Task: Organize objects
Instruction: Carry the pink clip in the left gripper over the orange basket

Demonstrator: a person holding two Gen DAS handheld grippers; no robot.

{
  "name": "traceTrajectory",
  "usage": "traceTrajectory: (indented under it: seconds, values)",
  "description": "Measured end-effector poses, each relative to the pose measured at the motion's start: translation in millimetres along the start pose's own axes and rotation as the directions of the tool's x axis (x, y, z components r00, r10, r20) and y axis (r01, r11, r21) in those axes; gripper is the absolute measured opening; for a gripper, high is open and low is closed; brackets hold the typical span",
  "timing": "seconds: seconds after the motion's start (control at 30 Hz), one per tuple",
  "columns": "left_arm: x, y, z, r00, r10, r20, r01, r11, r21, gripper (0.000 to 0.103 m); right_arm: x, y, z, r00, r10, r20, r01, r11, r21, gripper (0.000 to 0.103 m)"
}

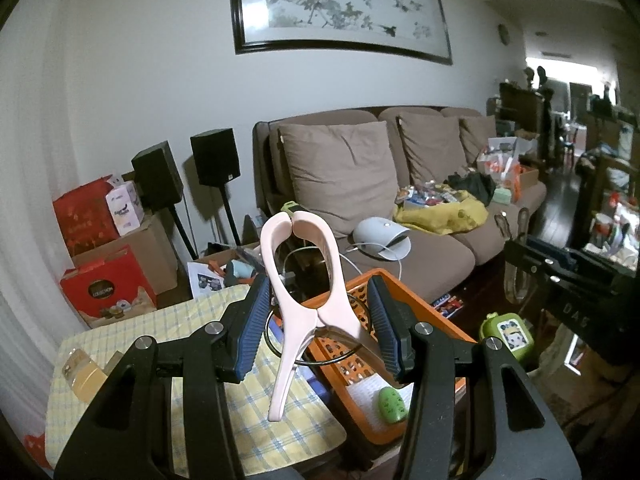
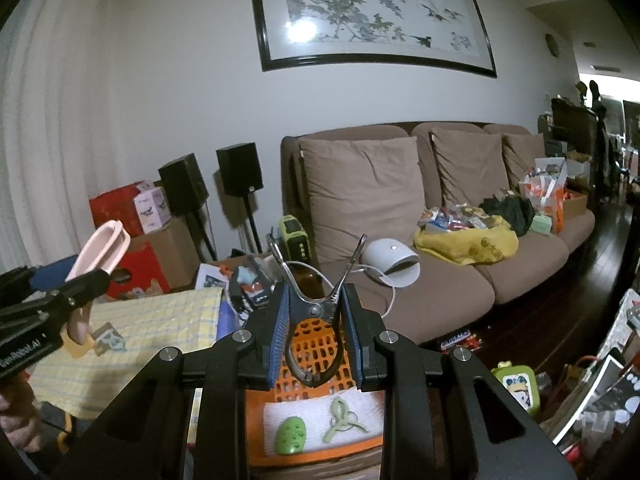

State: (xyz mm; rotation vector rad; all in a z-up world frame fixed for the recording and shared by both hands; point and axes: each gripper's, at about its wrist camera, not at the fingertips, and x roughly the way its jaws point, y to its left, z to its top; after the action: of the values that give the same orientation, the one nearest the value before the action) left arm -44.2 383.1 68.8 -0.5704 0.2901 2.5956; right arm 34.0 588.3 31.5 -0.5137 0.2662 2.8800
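gripping a large pale pink plastic clothes peg, the left gripper hangs above the orange perforated plastic basket; the right gripper clamps a metal spring clip over it.

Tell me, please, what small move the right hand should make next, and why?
Probably lower the metal clip into the orange basket and release it. The right gripper holds it directly above the basket, where a green clip already lies.

Pink clip smooth plastic; metal clip shiny; basket orange plastic.
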Motion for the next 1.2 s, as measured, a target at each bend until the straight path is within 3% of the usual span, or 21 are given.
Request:
traceTrajectory:
  seconds: [1.2]
  values:
    - [40.2,-36.9,-4.9,0.993,-0.086,-0.082,0.084,0.996,-0.022,0.046,25.9,-12.6,-11.0,0.998,-0.031,-0.059,0.033,0.999,0.029,0.025]
